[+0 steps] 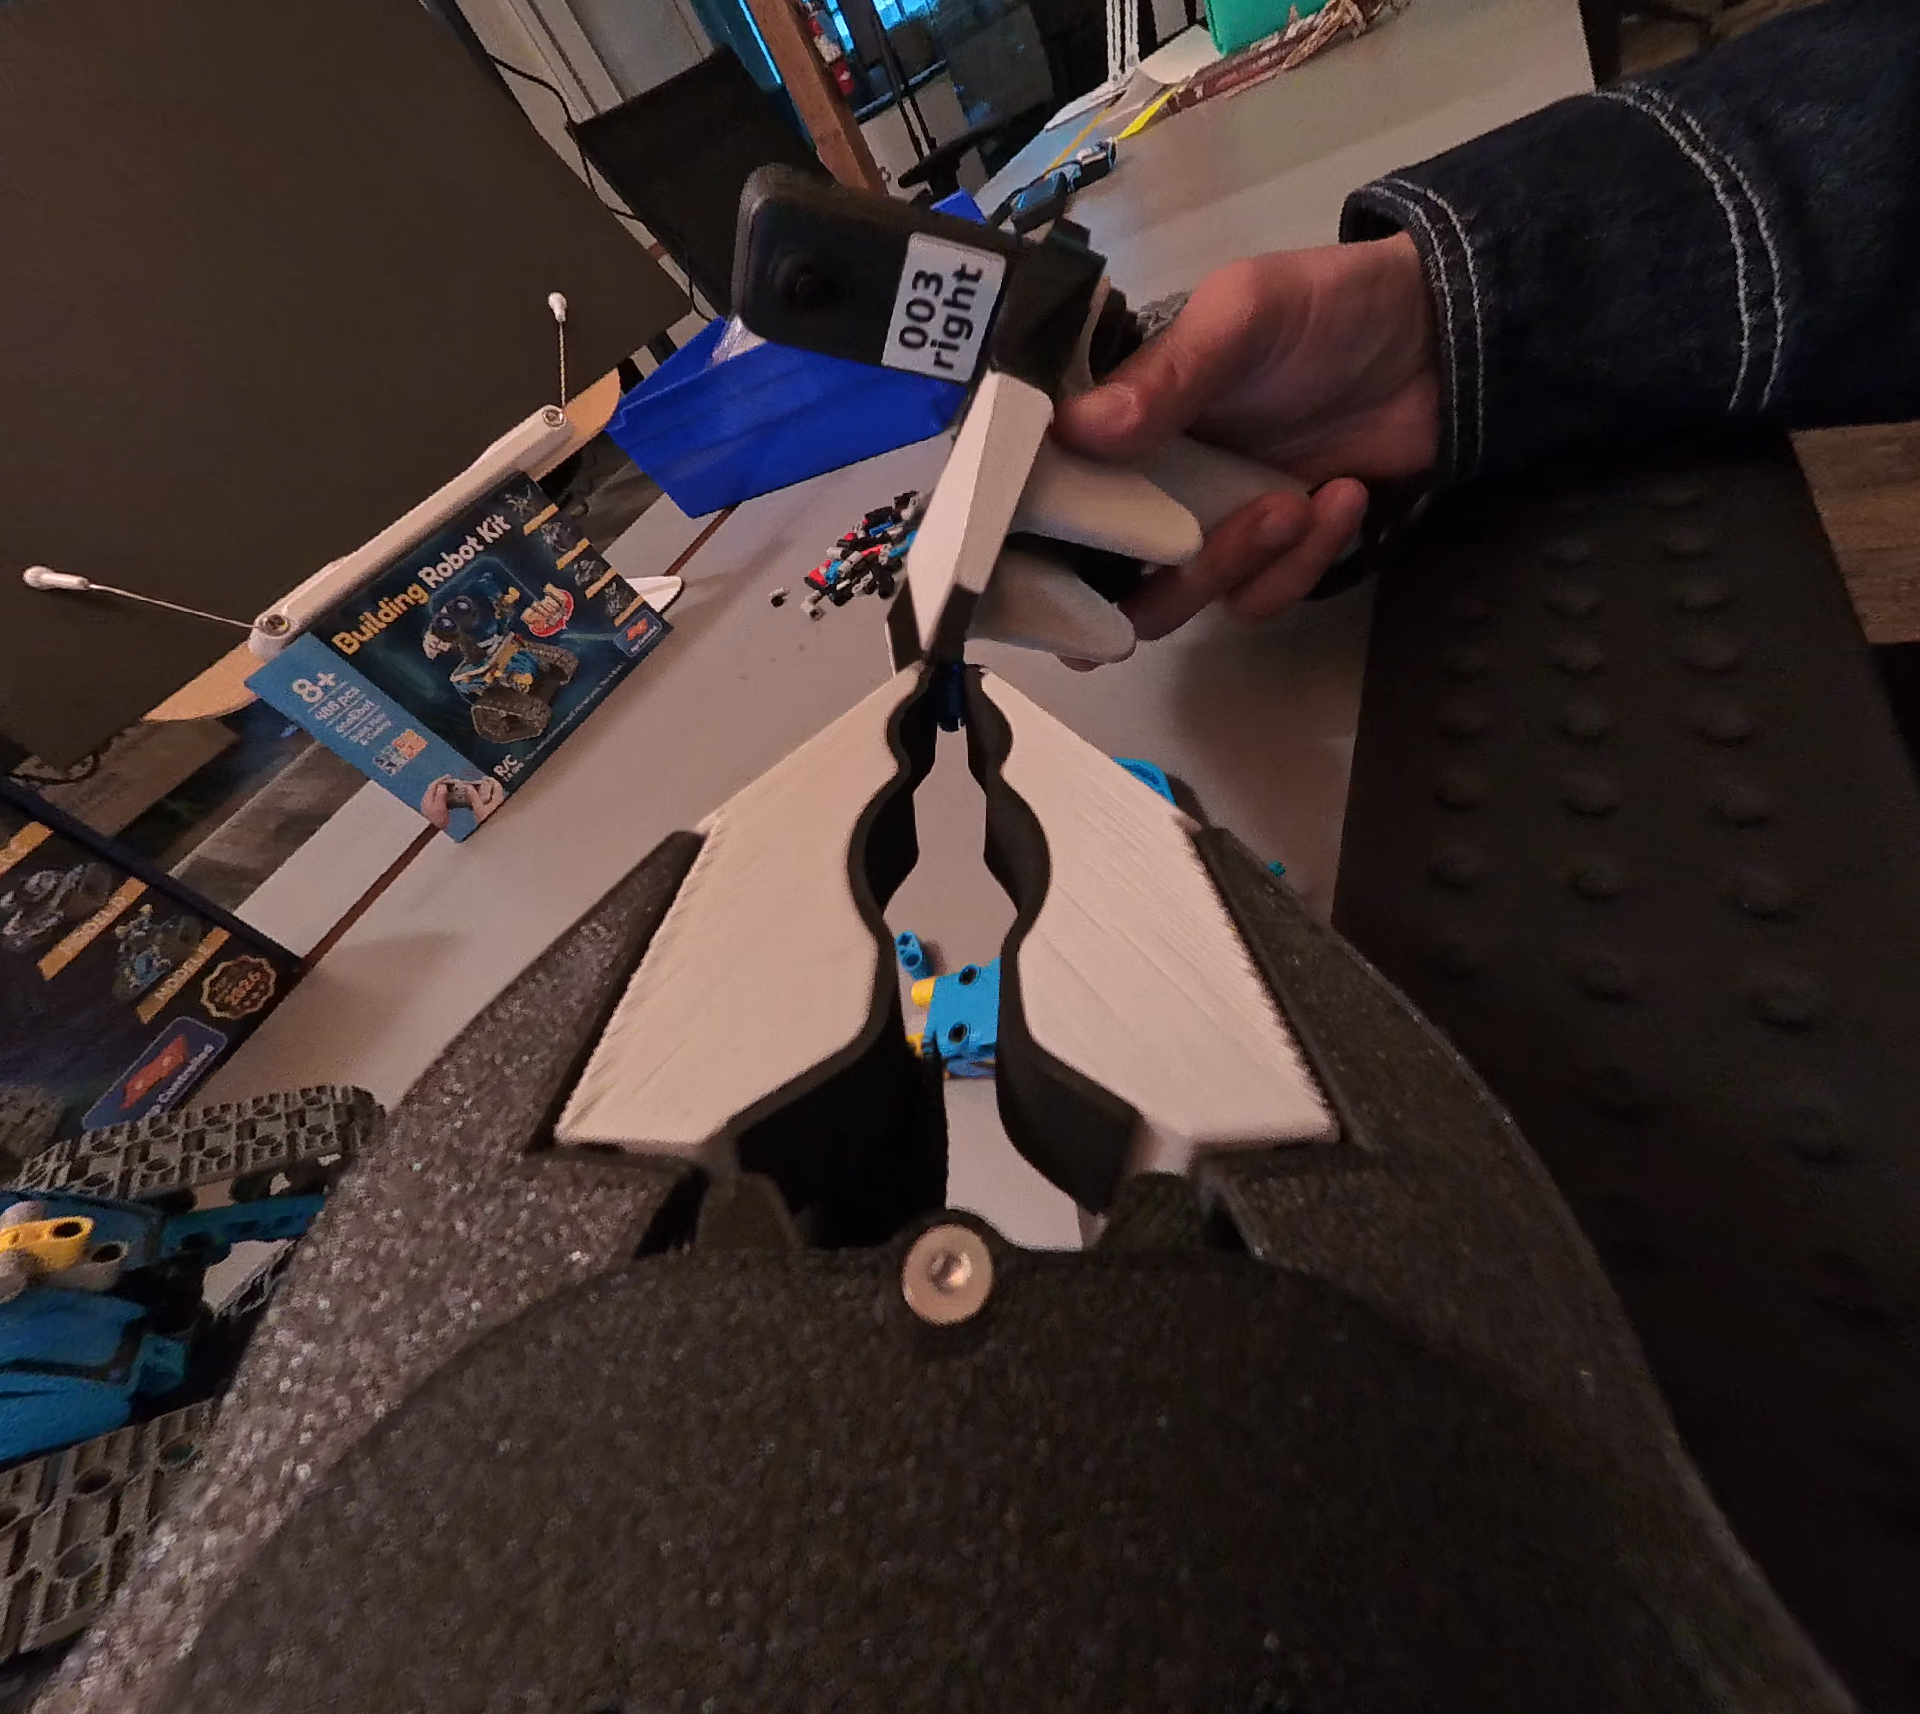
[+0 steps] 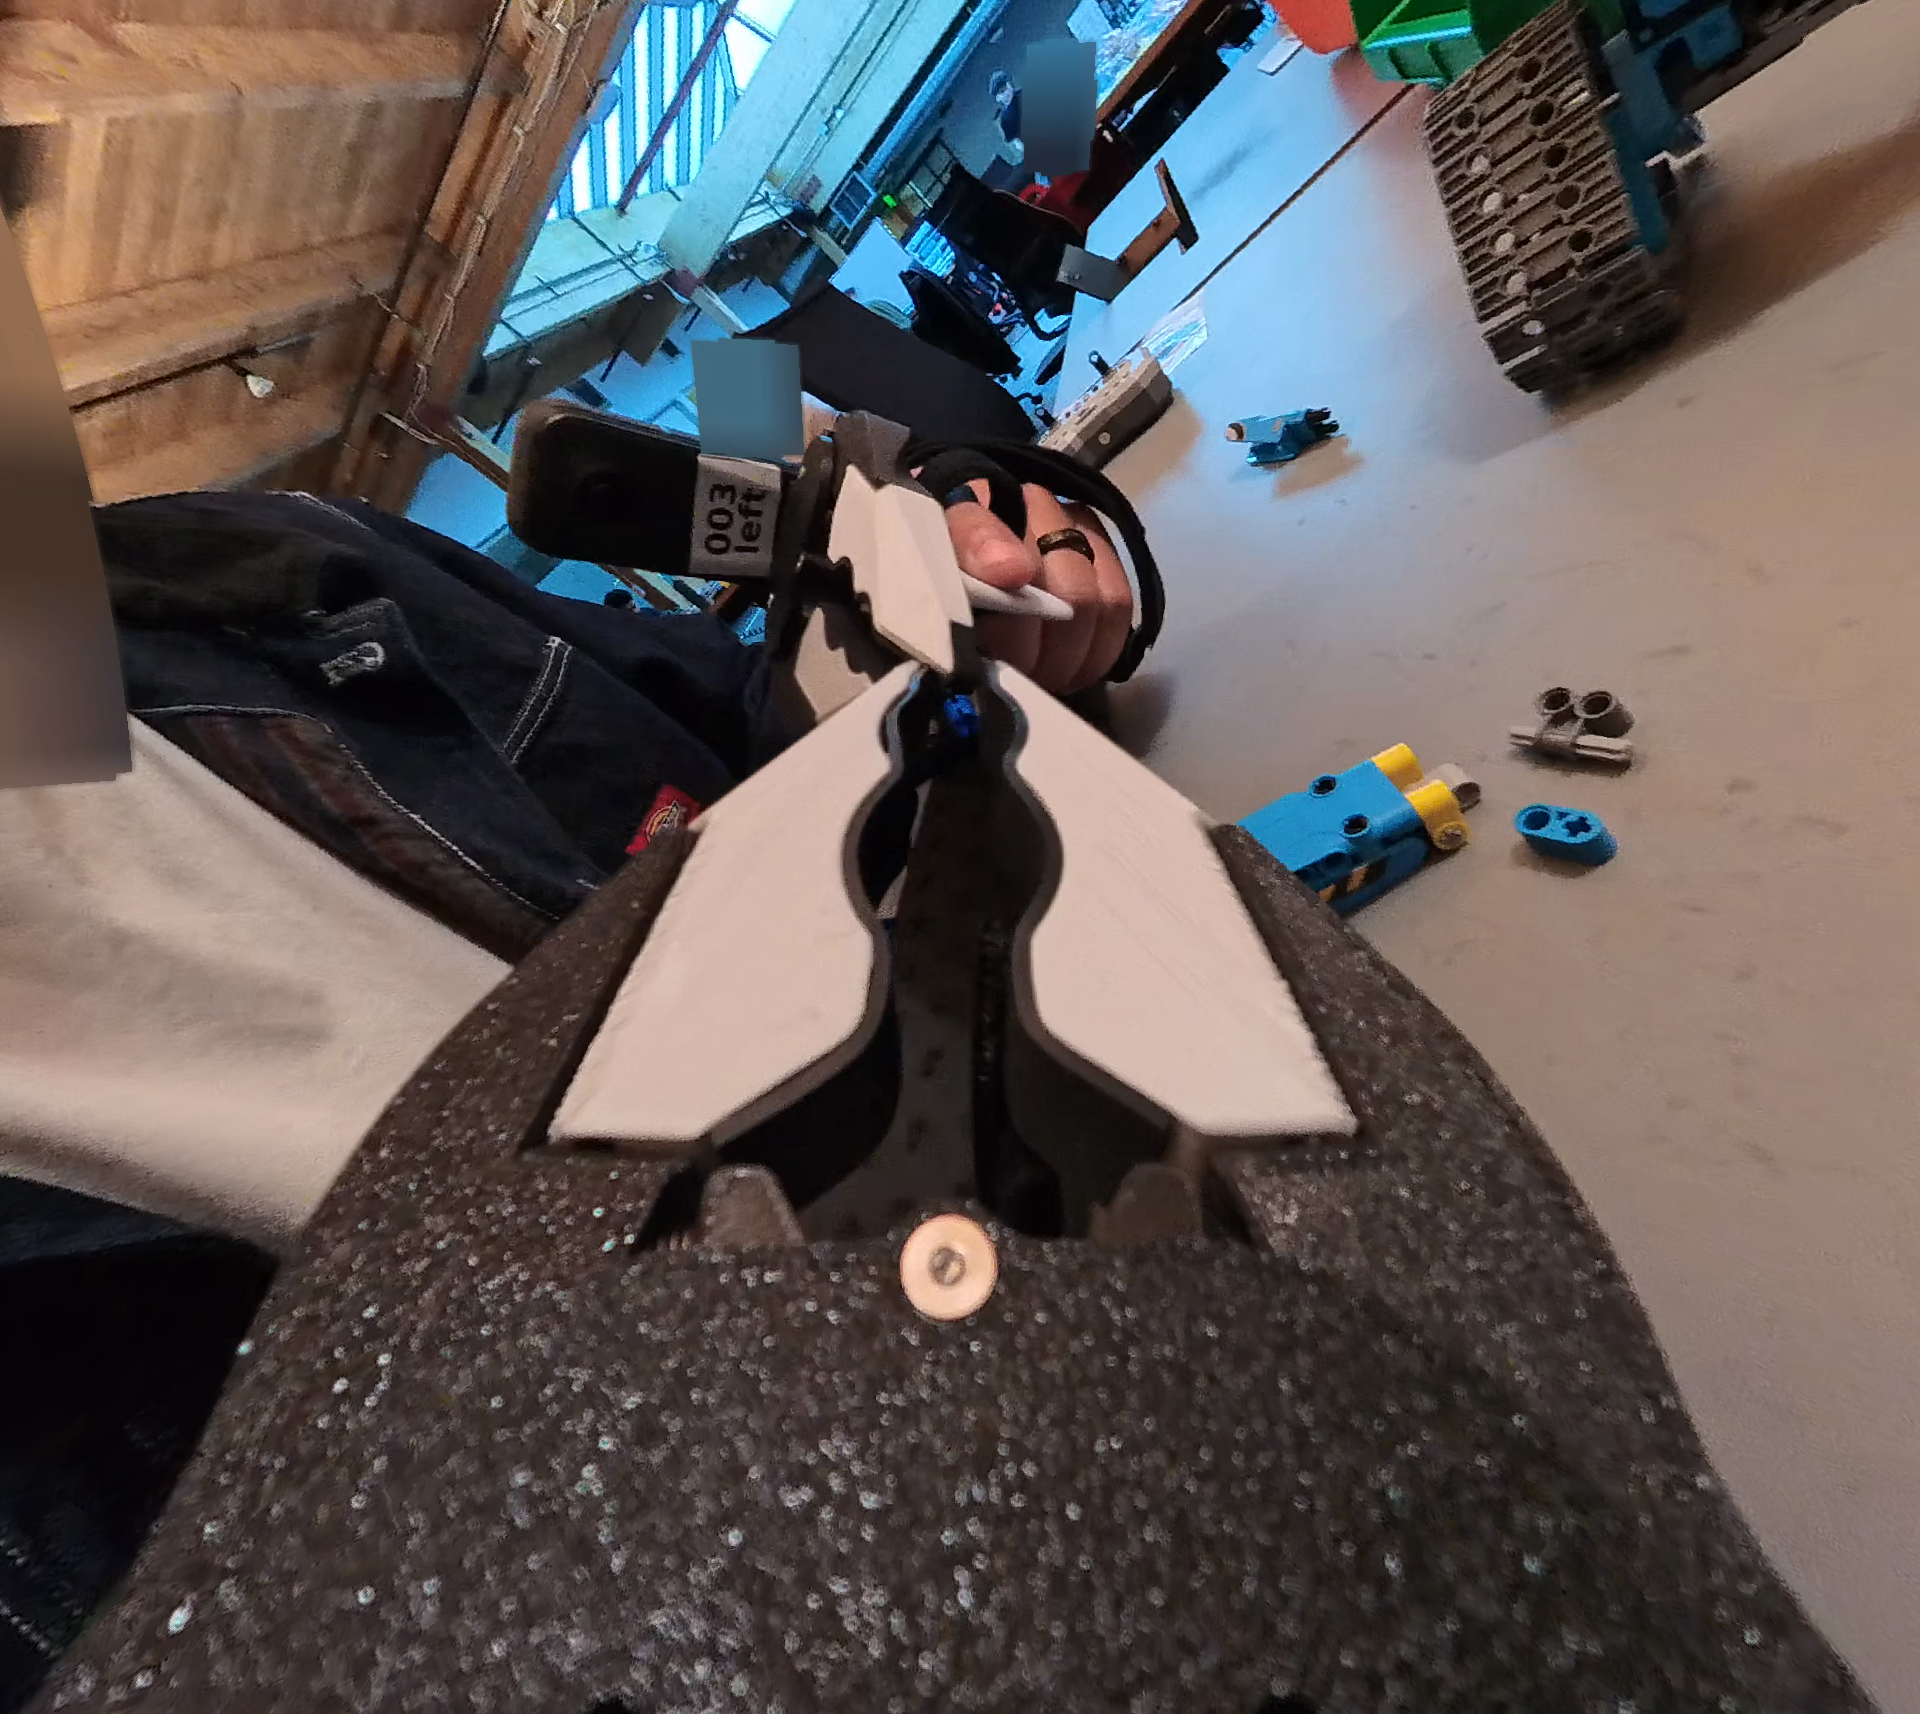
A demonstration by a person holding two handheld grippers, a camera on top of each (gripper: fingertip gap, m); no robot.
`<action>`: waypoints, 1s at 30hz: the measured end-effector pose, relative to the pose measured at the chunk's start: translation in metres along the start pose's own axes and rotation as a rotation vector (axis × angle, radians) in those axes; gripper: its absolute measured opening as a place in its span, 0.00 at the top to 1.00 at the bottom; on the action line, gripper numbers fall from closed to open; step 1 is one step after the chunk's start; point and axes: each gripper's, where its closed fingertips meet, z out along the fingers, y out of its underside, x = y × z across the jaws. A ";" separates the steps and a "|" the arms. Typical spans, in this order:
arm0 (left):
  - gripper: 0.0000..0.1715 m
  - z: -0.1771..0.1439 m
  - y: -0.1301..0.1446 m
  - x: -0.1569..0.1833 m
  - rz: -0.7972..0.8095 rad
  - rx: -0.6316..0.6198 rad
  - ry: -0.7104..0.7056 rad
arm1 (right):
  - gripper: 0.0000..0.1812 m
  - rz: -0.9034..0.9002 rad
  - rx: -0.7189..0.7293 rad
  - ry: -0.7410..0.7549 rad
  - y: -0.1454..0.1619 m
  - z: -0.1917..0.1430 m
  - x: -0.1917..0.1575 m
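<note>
Both grippers met tip to tip above the smooth grey counter (image 2: 1558, 1145), the left gripper (image 1: 948, 708) and right gripper (image 2: 951, 714) each clenched on one small blue plastic pin (image 2: 961, 717). Their ridged white fingers (image 1: 1132, 937) had wavy black rubber linings. A blocky blue-and-yellow brick assembly (image 2: 1361, 817) lay nearby.

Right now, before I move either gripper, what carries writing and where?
I give carriers, not wording.
Right camera label, white, on the right gripper's camera.
Left camera label, white, on the left gripper's camera.
Blue kit box, propped on the table: printed front.
Dark box, left edge: print blurred.
Red patch on dark jacket: too small.
Small blue piece between both grippers' tips: none.
</note>
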 end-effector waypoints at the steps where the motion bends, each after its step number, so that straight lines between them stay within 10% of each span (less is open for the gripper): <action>1: 0.98 0.001 0.001 -0.001 0.006 -0.009 -0.007 | 0.95 0.007 0.004 0.000 0.000 0.000 0.001; 15: 0.96 0.002 0.018 -0.009 -0.053 -0.099 -0.044 | 0.98 0.012 0.041 0.113 -0.009 -0.021 0.019; 18: 0.92 0.001 0.043 -0.024 -0.216 -0.193 -0.062 | 0.98 -0.024 0.163 0.394 -0.039 -0.086 0.054; 23: 0.82 0.013 0.108 -0.030 -0.541 -0.494 -0.007 | 0.98 -0.168 0.096 1.418 -0.053 -0.306 0.129; 30: 0.83 0.019 0.119 -0.037 -0.576 -0.537 -0.015 | 0.98 -0.111 -0.004 1.488 -0.032 -0.328 0.148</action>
